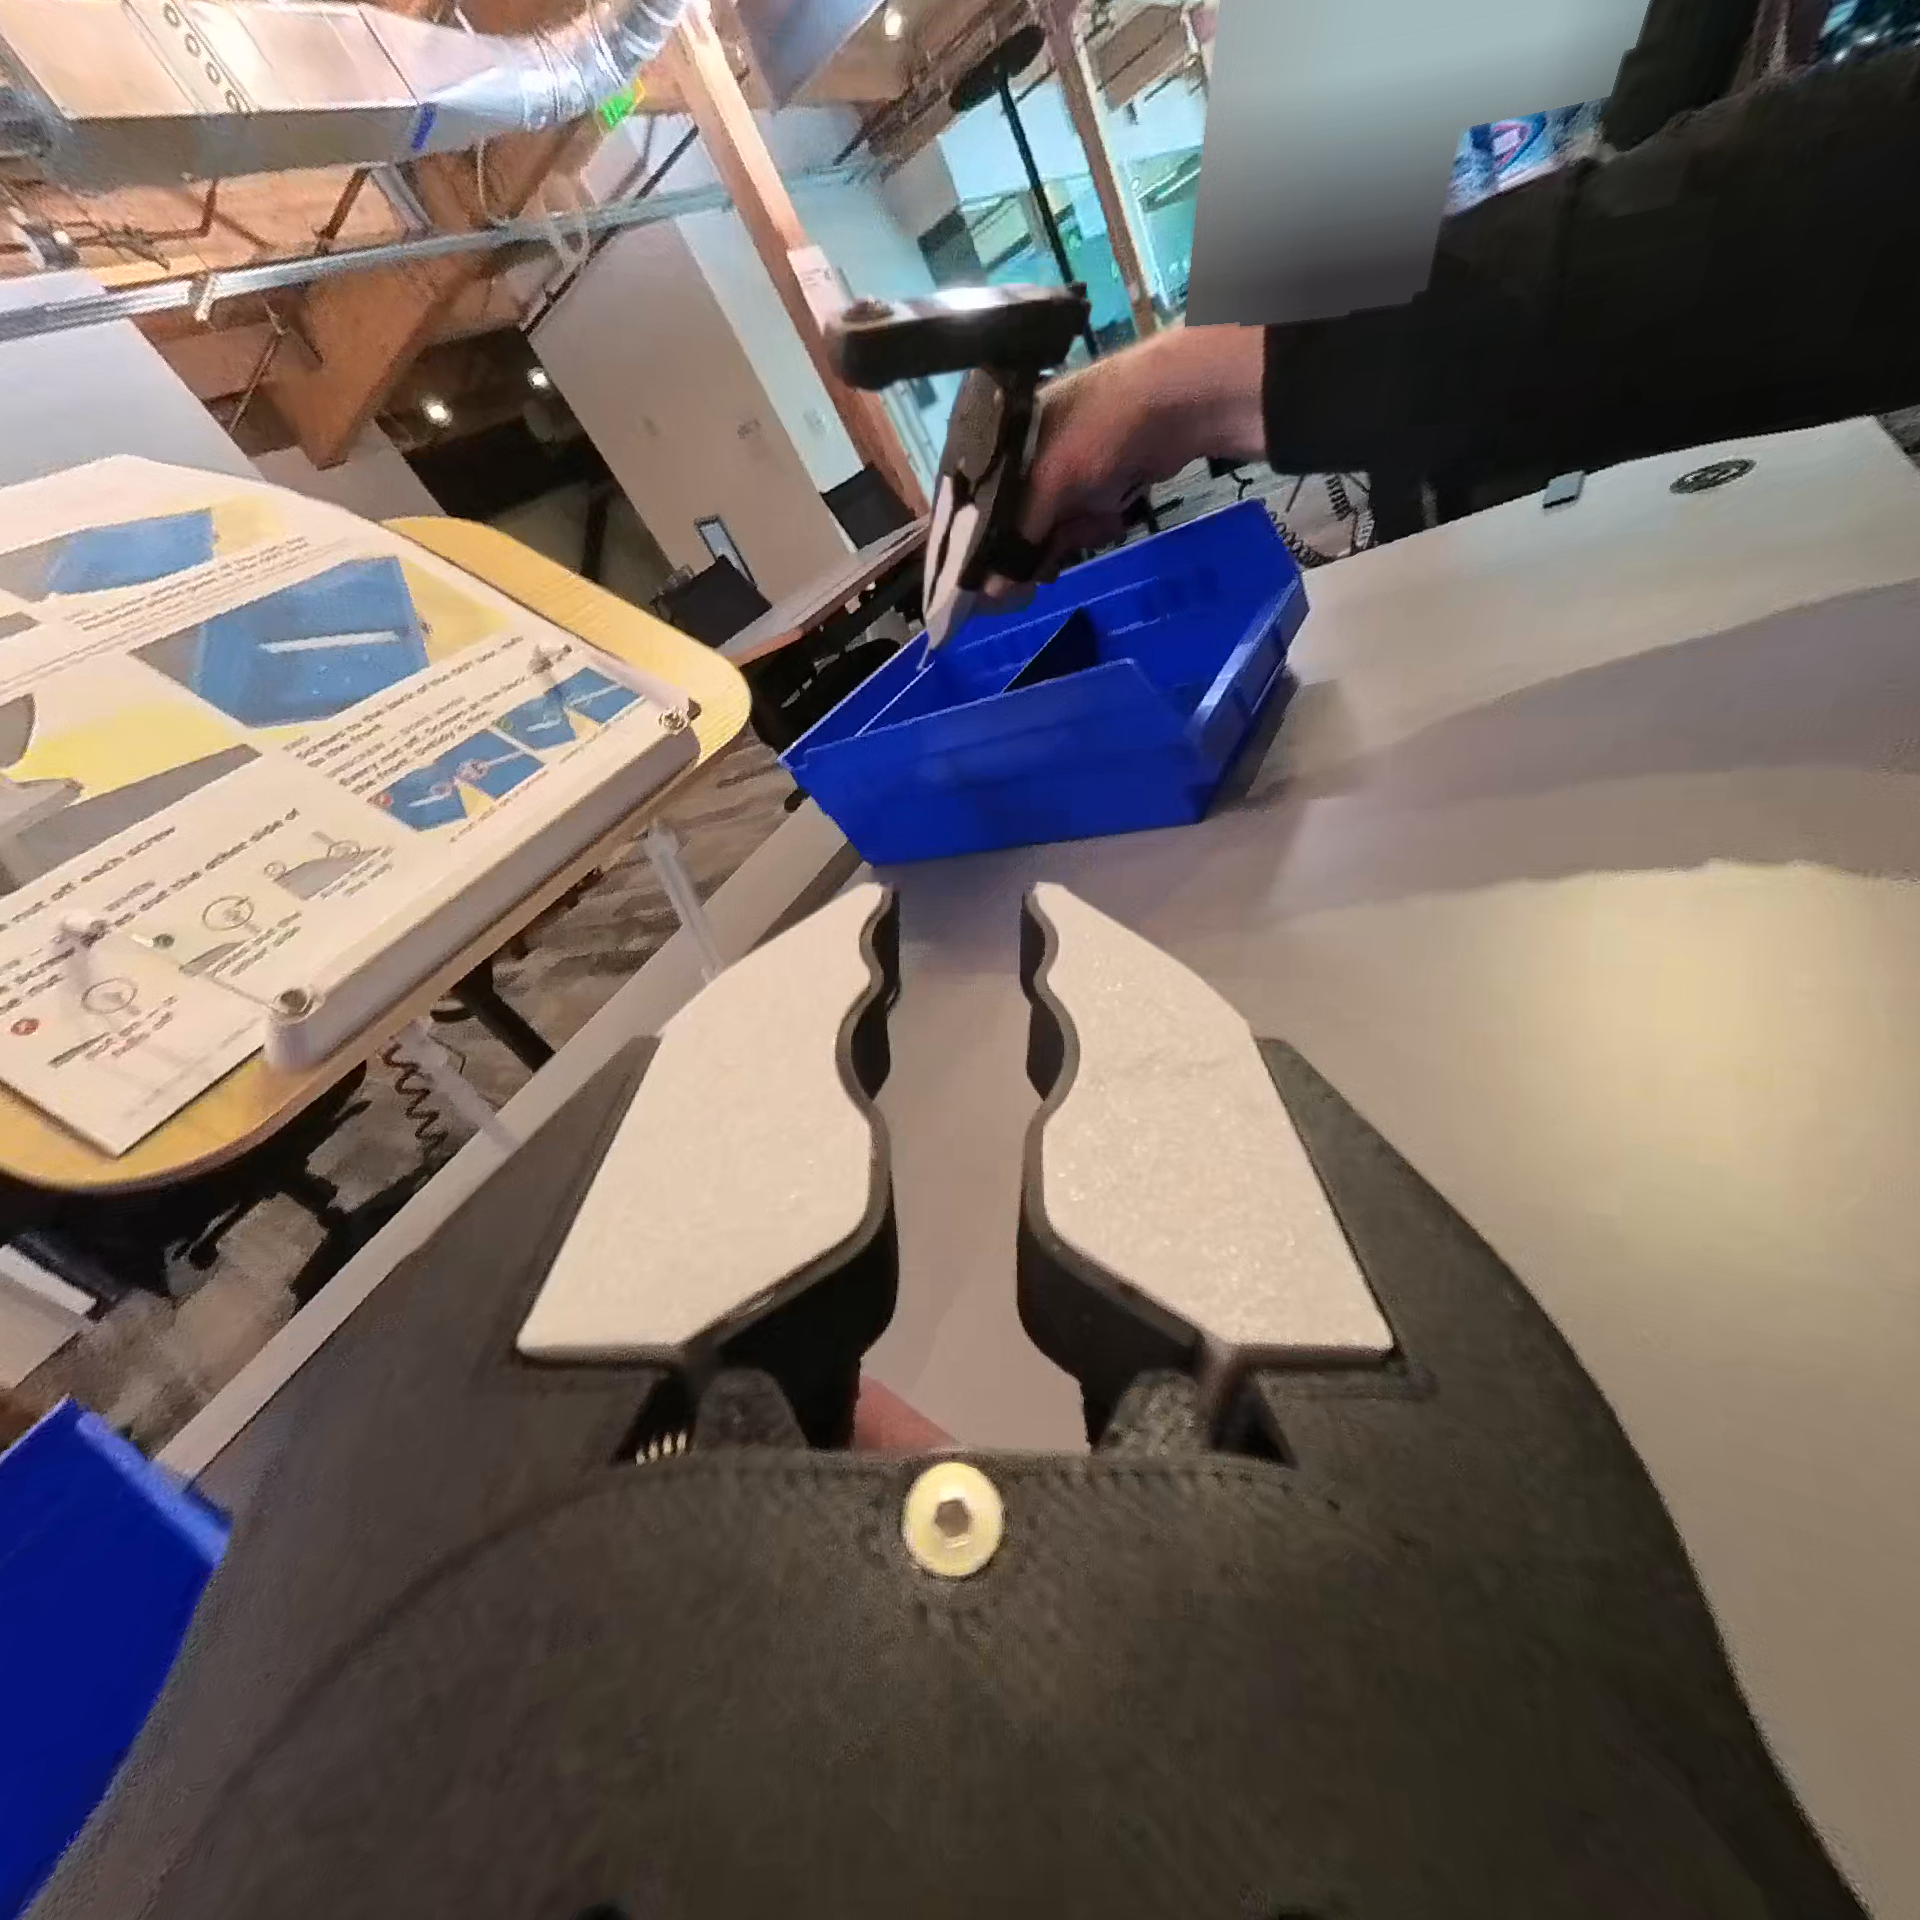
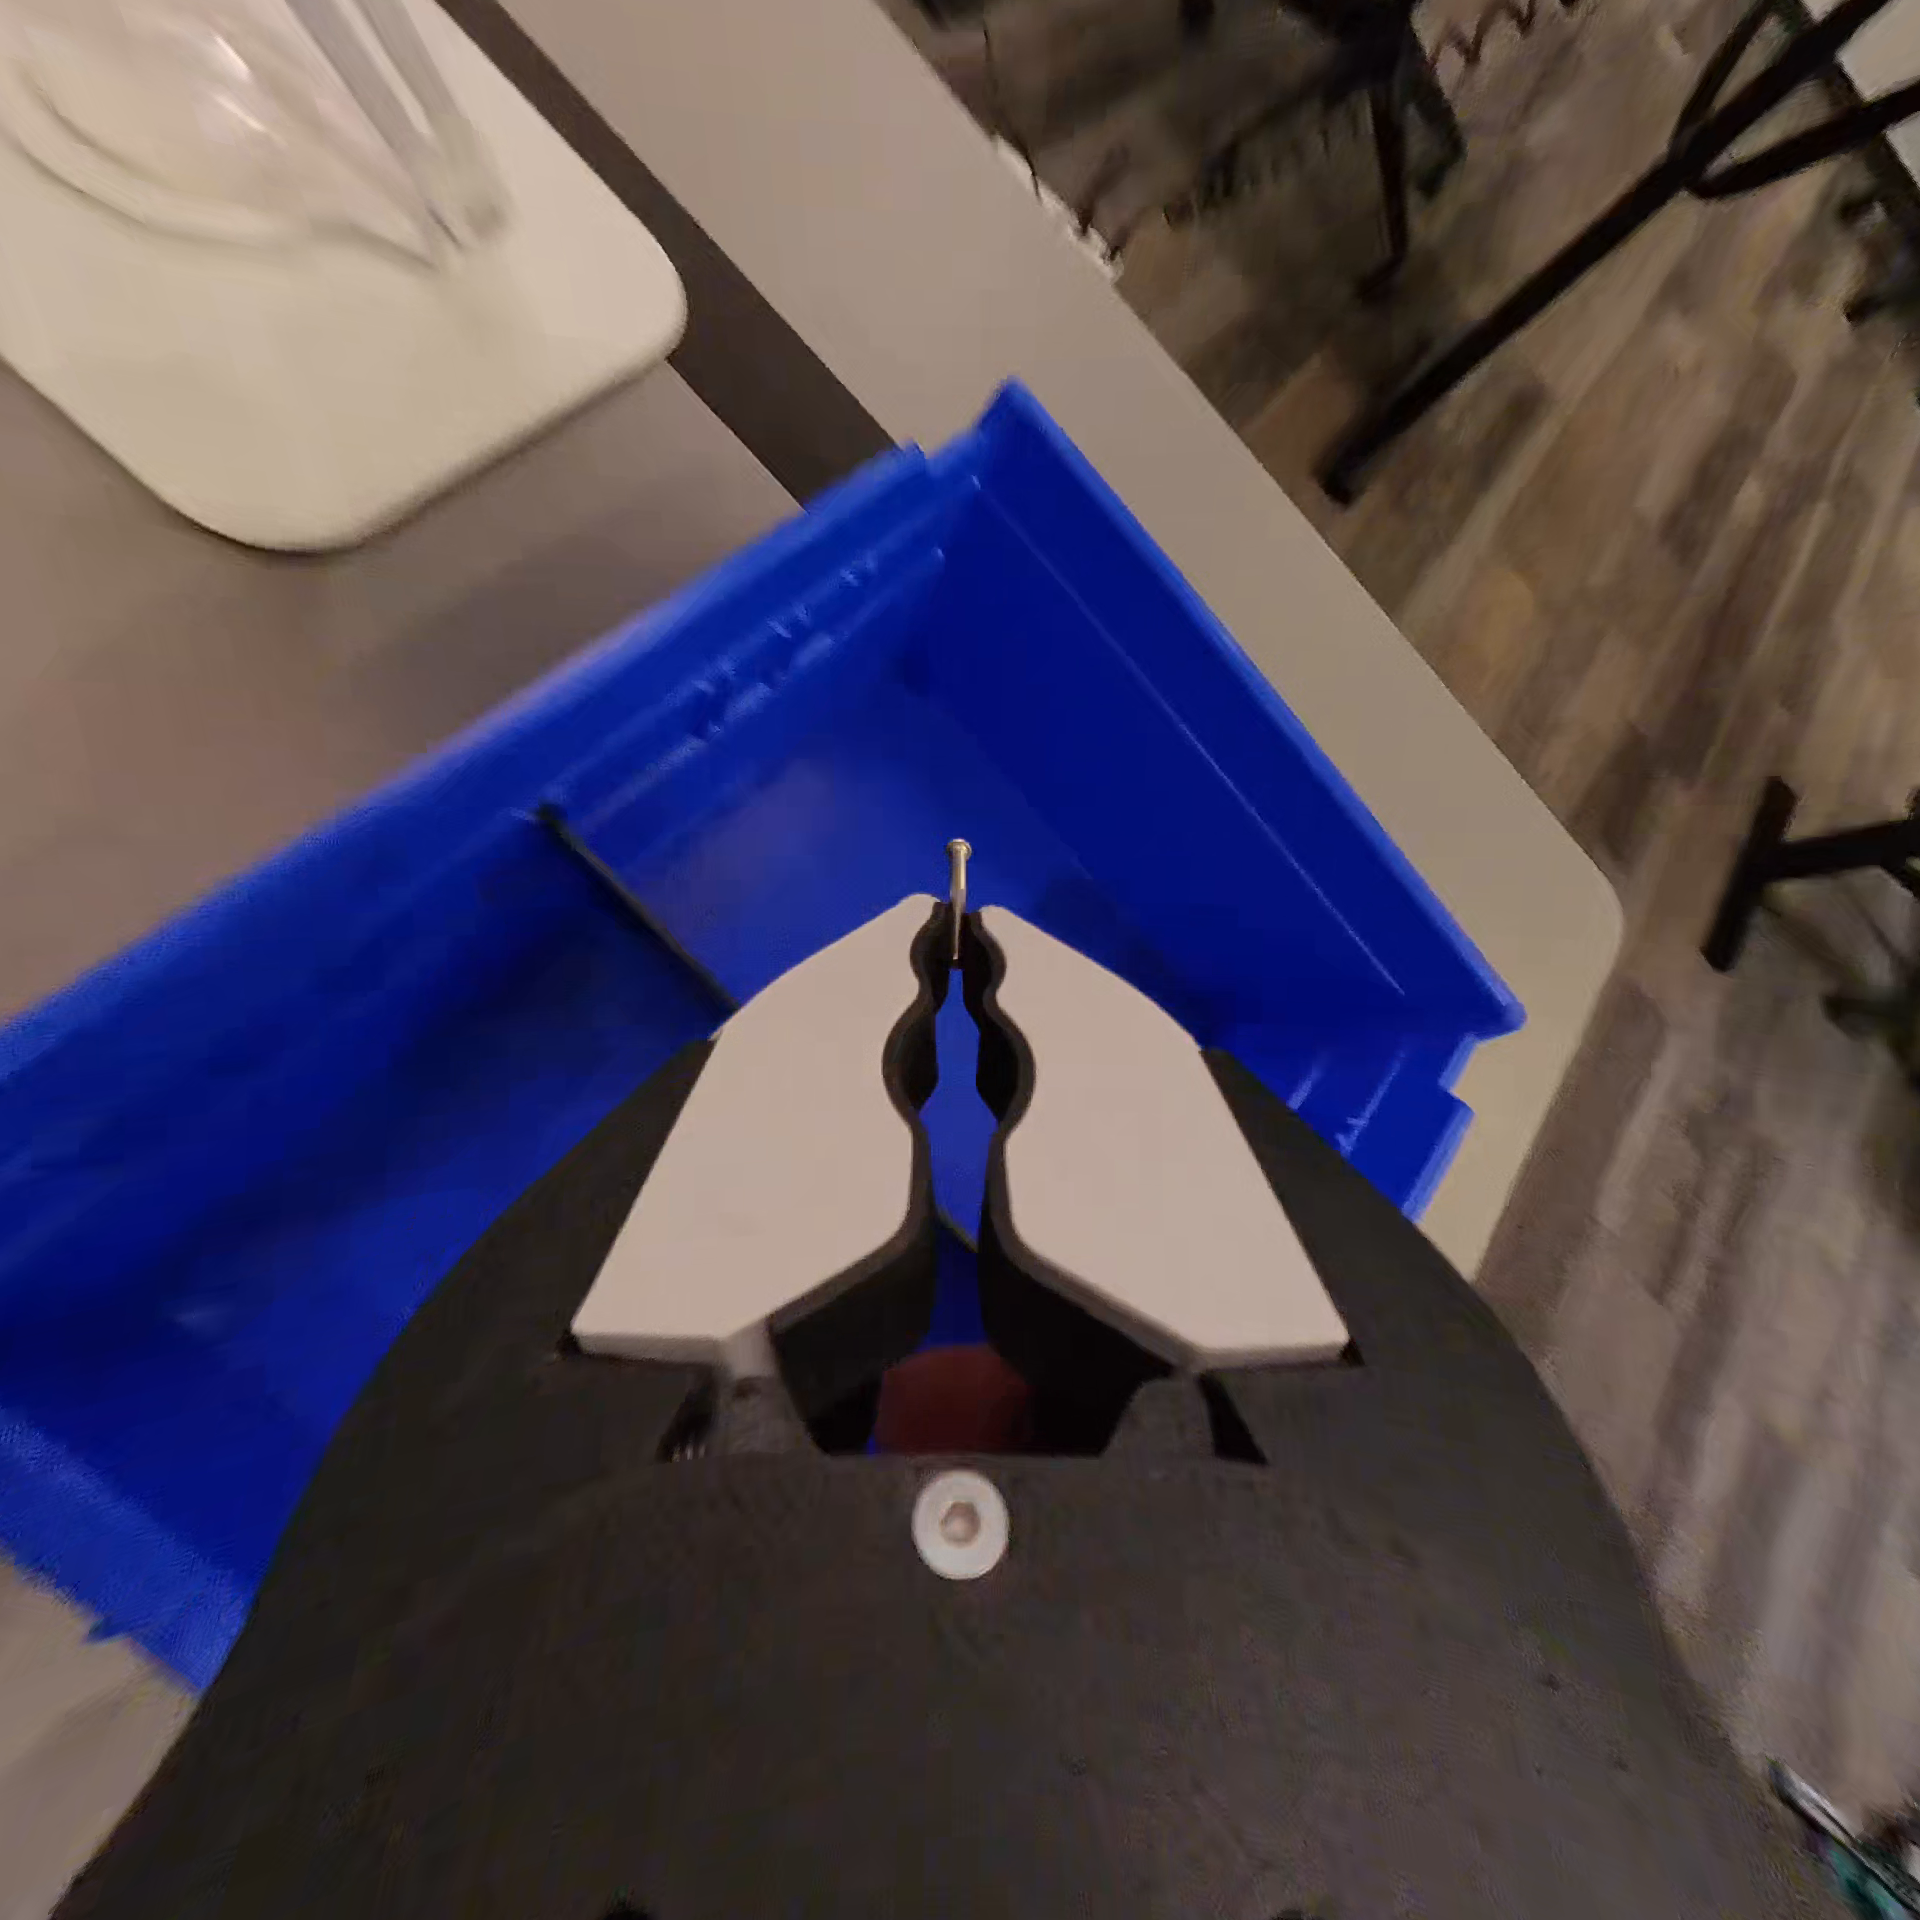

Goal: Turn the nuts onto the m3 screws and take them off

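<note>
Grey pads face each other on my left gripper, its jaws parted with nothing between them, held low over the pale tabletop near its left edge. At the lower left of that view a corner of a second blue bin shows, blurred. Beyond my left fingertips, toward the far left corner of the tabletop, sits the blue bin, divided inside by partitions. My right gripper shows there too, held by my hand, tips angled down into the bin at its left side. To the left, off the tabletop edge, a small yellow-edged table carries a printed instruction sheet on a white board.

From my right wrist view, my right gripper is clamped at its tips on a thin m3 screw, which sticks straight out past the fingertips with its small head at the far end. I cannot make out a nut on it. The screw hangs over the bin's end compartment, past a dark divider, near the bin's far corner; whether it touches the bin floor I cannot tell. The bin lies close along the tabletop edge, and farther off a white base with something clear on it rests on the tabletop.
</note>
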`<state>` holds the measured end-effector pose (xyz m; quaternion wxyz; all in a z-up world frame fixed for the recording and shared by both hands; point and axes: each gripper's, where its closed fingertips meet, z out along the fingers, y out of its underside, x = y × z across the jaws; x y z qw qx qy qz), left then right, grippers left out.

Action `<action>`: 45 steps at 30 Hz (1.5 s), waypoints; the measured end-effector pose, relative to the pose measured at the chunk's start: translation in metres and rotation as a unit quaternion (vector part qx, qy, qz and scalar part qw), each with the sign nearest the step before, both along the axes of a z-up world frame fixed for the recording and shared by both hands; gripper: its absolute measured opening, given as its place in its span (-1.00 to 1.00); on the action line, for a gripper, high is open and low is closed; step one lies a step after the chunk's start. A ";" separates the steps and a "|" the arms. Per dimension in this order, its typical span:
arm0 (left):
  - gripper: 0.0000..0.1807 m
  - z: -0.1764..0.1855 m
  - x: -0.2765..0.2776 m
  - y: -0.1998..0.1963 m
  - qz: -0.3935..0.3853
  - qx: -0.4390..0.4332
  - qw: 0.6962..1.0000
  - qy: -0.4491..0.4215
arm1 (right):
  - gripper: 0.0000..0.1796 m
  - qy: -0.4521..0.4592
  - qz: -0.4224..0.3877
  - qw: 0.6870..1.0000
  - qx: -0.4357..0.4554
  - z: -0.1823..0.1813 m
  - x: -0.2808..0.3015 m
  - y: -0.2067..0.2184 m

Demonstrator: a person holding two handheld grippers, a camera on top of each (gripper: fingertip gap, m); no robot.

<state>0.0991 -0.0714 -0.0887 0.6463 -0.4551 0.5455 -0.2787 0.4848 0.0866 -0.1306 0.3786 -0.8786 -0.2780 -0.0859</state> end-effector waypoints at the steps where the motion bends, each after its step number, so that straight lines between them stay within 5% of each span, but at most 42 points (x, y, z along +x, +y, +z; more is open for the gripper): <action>1: -0.76 -0.002 -0.004 0.003 0.006 -0.004 1.000 0.001 | -0.97 -0.017 -0.007 1.000 -0.018 -0.009 0.006 0.004; 7: -0.75 -0.002 -0.034 0.023 0.057 -0.006 0.998 0.008 | -0.97 0.005 -0.021 0.996 -0.083 -0.039 0.011 0.014; 9: -0.72 -0.002 -0.047 0.032 0.082 -0.004 0.996 0.020 | -0.79 0.008 -0.019 0.995 -0.100 -0.045 0.009 0.013; 15: -0.71 0.011 -0.115 0.080 0.202 0.023 0.974 0.098 | -0.73 0.007 -0.027 0.997 -0.069 -0.036 0.012 0.016; 19: -0.72 -0.001 -0.174 0.147 0.290 0.004 0.930 0.225 | -0.79 0.003 -0.010 1.000 0.009 -0.002 -0.006 0.002; 24: -0.69 -0.066 -0.211 0.207 0.313 -0.102 0.852 0.408 | -0.83 -0.004 0.022 0.996 0.087 0.039 -0.042 -0.035; 35: -0.63 -0.152 -0.264 0.238 0.284 -0.281 0.637 0.659 | -0.88 0.002 0.109 0.984 0.140 0.059 -0.114 -0.091; 45: -0.95 -0.158 -0.266 0.242 0.257 -0.318 0.597 0.690 | -0.91 0.017 0.136 0.976 0.170 0.071 -0.131 -0.106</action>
